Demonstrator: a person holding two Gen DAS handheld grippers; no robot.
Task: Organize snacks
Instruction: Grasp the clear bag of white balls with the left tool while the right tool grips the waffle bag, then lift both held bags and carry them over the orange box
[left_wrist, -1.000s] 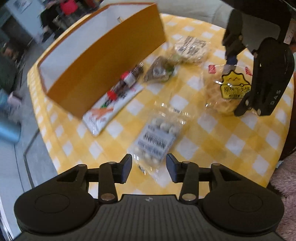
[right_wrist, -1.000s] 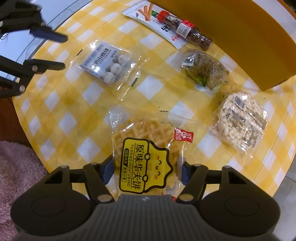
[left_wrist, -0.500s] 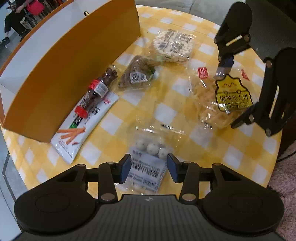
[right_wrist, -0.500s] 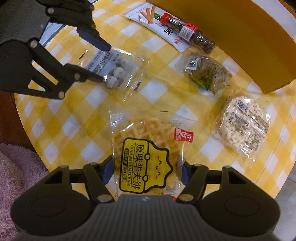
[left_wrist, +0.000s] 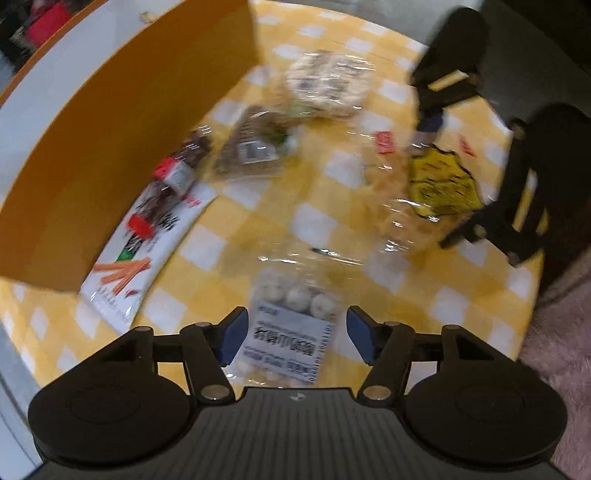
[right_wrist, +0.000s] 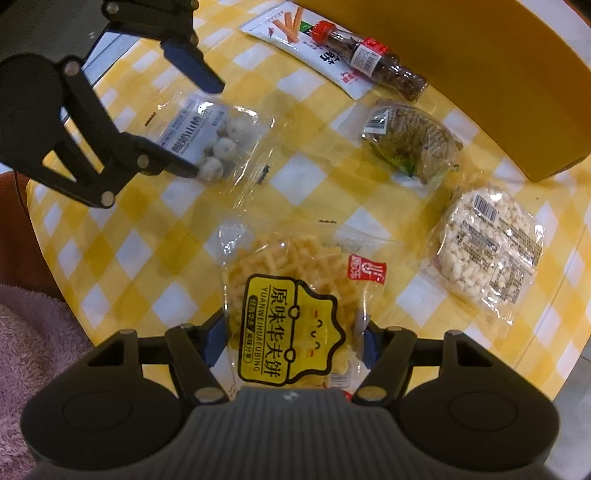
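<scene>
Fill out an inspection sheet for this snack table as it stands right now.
Surface: round table in a yellow and white checked cloth.
Job's things: orange box at the far edge; waffle biscuit pack; pack of white balls; puffed rice cake; brown snack bag; bottle with a red cap lying on a flat stick snack pouch.
Clutter: nothing seen.
Grippers: left gripper open, fingers either side of the pack of white balls; right gripper closed on the waffle biscuit pack.
Cables: nothing seen.
Surroundings: pink fluffy fabric beside the table; grey floor beyond.
</scene>
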